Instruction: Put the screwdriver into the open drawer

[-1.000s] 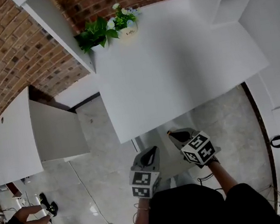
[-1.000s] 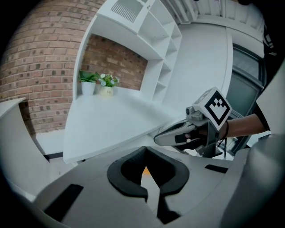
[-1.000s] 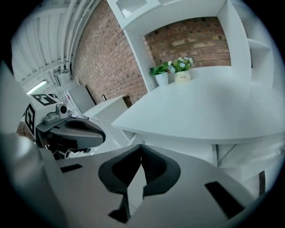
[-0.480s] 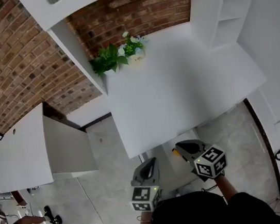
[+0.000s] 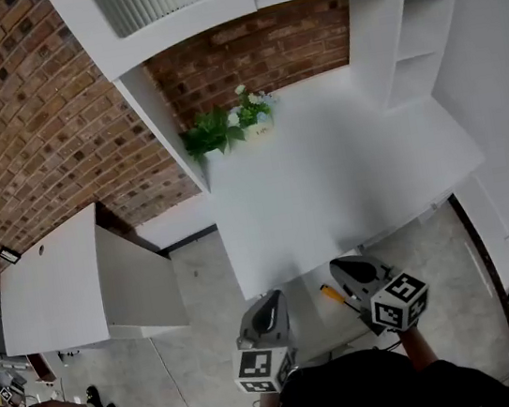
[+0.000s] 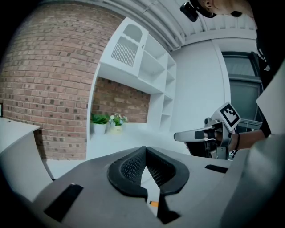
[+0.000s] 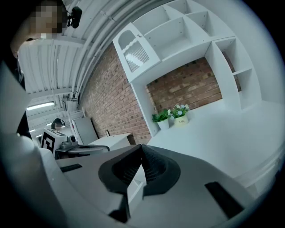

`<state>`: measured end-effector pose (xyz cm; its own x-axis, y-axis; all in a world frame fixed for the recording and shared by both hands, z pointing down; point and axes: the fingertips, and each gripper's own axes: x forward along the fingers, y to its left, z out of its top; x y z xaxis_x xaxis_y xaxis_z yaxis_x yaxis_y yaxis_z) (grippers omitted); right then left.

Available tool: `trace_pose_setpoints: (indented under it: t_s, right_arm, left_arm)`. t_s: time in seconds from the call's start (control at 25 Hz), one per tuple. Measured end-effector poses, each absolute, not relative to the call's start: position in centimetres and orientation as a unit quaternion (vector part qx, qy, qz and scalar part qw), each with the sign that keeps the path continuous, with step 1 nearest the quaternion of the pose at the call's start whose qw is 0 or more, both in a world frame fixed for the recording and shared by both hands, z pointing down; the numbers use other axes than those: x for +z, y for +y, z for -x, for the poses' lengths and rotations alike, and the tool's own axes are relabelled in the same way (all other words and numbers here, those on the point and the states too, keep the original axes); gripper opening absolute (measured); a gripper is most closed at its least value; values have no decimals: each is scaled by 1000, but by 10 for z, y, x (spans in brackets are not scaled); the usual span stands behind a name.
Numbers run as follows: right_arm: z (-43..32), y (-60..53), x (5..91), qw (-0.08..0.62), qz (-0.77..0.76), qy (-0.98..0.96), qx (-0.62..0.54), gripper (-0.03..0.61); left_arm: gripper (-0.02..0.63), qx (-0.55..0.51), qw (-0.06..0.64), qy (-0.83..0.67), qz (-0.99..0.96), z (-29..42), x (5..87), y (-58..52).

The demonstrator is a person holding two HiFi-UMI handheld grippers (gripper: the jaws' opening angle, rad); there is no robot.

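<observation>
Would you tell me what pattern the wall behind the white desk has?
Reddish-brown brick wall with pale mortar lines, clearest in the head view.

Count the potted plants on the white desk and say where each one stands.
2. A leafy green plant stands at the back left corner of the desk; a small flowering pot stands just to its right, close beside it. Nothing there could hide another.

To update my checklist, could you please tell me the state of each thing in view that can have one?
Drawer: open.
Screwdriver: lying in the drawer, it seems; not held.
Left gripper: shut, empty.
Right gripper: shut, empty.
Plants: upright at the back of the desk.
</observation>
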<state>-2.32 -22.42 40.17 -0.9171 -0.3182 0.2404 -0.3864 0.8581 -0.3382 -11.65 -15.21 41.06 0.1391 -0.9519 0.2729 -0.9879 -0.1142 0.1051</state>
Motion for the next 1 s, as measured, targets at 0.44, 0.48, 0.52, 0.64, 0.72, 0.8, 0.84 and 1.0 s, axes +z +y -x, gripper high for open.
trace_pose_setpoints:
  t_s: [0.44,0.48,0.52,0.64,0.72,0.8,0.84,1.0]
  right_arm:
    - [3,-237,344,9,-215,-965,151,15]
    - [1,-237,339,3,-219,-965,148,15]
    - [-1,-238,336,-1,-223,-964,146,15]
    - [-8,-240,331,-13,-234,-962,142,15]
    - [-11,-242,330,-16,-242,-961,136,15]
    - [-14,-242,329,-17,-253,-959,127,15]
    - [-16,-241,329,-17,-257,-958,123,15]
    - [-19,-241,331,-15,-269,-955,120,14]
  left_arm:
    - [9,19,72,-681,-729,131,364,-142]
    - [8,15,67,-683,-727,132,361,-141]
    - [8,11,62,-686,-725,133,358,-139]
    - [8,7,51,-693,-719,138,353,-136]
    - [8,4,45,-698,-715,141,351,-134]
    - [8,6,41,-704,-709,145,352,-131]
    - [8,7,40,-707,-706,147,351,-130]
    - [8,3,36,-710,-703,148,346,-129]
